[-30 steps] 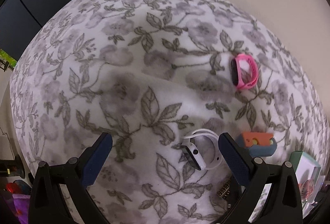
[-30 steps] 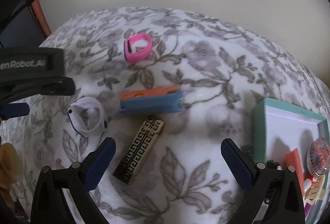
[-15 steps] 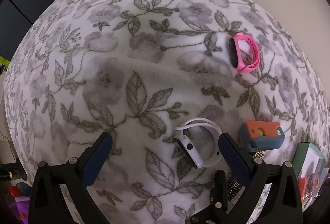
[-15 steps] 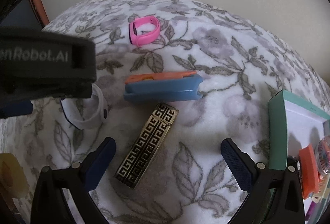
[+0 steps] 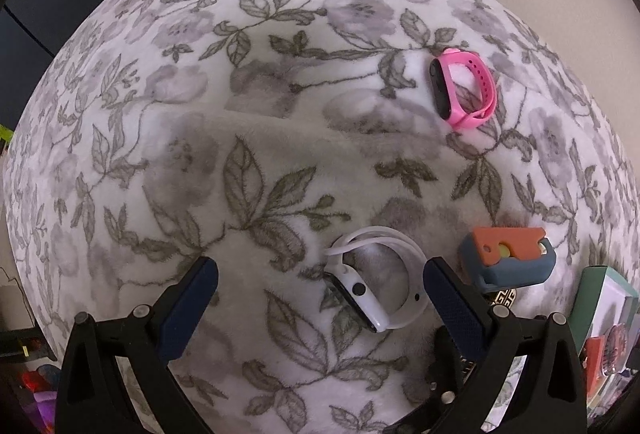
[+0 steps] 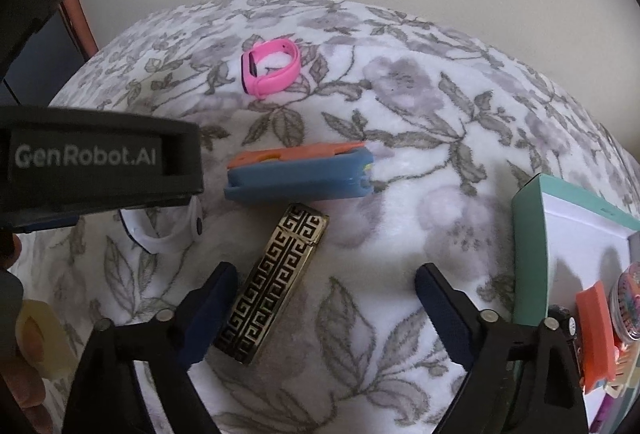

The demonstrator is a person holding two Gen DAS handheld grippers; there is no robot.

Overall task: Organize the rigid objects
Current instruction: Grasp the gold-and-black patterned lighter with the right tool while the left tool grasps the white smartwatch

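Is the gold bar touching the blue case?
Apart. The right wrist view shows a strip of floral blanket between the gold bar's top end and the blue case's lower edge.

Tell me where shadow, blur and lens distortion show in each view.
Left wrist: fisheye bulges the blanket into a dome; a broad grey shadow crosses its middle, ending near the pink band; the white watch is sharp. Right wrist: same bulge; the left tool's body looms soft-edged at left; the box wall shades its white floor.
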